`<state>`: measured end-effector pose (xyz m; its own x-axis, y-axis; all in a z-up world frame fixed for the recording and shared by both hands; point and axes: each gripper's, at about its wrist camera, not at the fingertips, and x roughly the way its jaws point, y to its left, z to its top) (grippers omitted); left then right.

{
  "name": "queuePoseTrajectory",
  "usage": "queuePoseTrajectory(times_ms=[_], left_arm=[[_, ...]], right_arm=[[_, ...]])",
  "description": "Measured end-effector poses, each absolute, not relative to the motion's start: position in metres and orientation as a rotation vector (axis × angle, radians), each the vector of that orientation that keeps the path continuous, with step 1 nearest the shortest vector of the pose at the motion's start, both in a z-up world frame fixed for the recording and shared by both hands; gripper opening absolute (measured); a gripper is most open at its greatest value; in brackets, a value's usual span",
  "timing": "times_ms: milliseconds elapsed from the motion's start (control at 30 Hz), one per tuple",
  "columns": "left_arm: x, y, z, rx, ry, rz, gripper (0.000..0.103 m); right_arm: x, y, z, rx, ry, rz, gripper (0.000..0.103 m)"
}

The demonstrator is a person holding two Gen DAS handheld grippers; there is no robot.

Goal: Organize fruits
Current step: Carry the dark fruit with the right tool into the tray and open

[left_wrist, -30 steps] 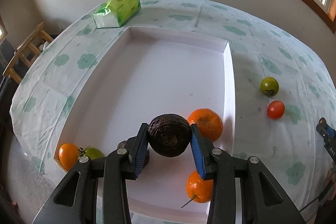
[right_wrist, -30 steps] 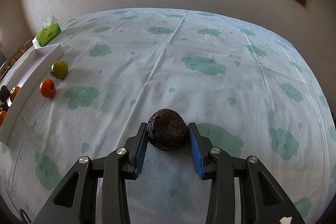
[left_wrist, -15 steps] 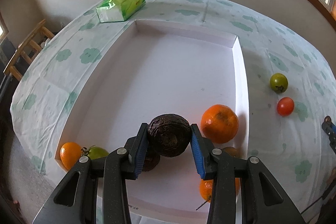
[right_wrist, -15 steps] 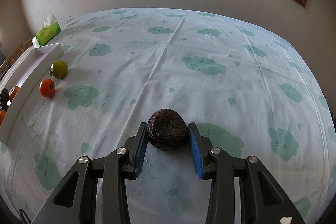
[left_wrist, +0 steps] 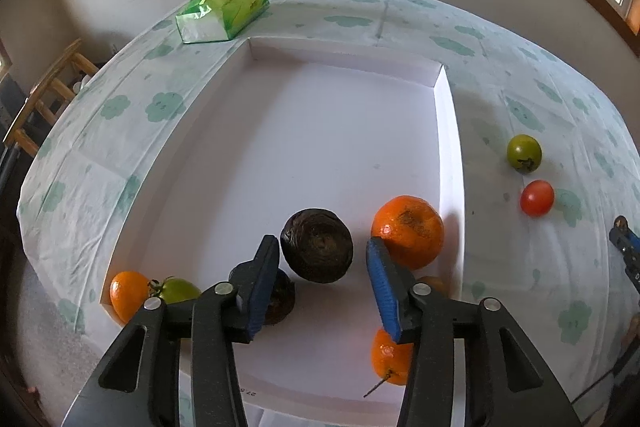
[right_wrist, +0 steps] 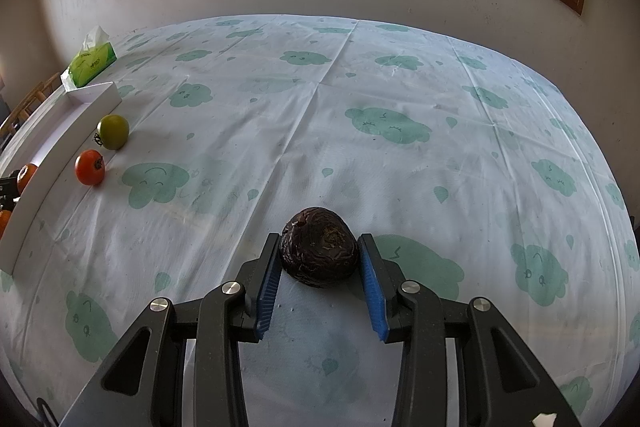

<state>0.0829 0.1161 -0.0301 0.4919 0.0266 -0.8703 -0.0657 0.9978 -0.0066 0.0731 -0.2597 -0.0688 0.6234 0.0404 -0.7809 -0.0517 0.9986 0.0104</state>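
Fruits: a dark wrinkled fruit [left_wrist: 317, 251] sits between the spread pads of the left gripper [left_wrist: 324, 283], clear of both, over the floor of the white tray [left_wrist: 448, 131]; whether it rests on the floor cannot be told.
Facing: its round end with ring-like wrinkles turns toward the left camera; no clear long axis.
Tray contents: a second dark fruit [left_wrist: 282, 297] behind the left pad, a large orange [left_wrist: 408, 231] by the right wall, a small orange [left_wrist: 128, 295] touching a green tomato [left_wrist: 180, 289] in the near left corner, another orange [left_wrist: 390, 357] with a stem at the near edge.
Left gripper: jaws wide, holding nothing.
Right gripper [right_wrist: 320, 283]: jaws narrow, blue pads at either side of another dark fruit [right_wrist: 319, 253] on the tablecloth [right_wrist: 400, 87]; actual contact cannot be told.
Outside tray: a green tomato [left_wrist: 524, 153] and a red tomato [left_wrist: 537, 198] close together on the cloth, near the right wall.
Writing: small print on the tray's near rim and on the green tissue pack [left_wrist: 224, 9], both unreadable.
Tissue pack: beyond the tray's far left corner.
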Motion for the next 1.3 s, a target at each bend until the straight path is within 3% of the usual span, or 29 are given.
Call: queuePoseTrajectory(times_ms=[833, 1000, 1100, 1300], left_arm=[[0.042, 0.130, -0.005, -0.035, 0.973, 0.047, 0.060], [0.034, 0.148, -0.004, -0.063, 0.971, 0.093, 0.064], [0.028, 0.159, -0.001, -0.072, 0.956, 0.131, 0.072], [0.017, 0.173, 0.003, -0.080, 0.953, 0.176, 0.074]], right_arm=[[0.073, -0.256, -0.066, -0.037, 0.903, 0.053, 0.034], [0.074, -0.231, -0.050, -0.066, 0.884, 0.111, 0.034], [0.075, -0.205, -0.035, -0.057, 0.872, 0.206, 0.034], [0.077, -0.131, -0.015, -0.080, 0.845, 0.433, 0.034]])
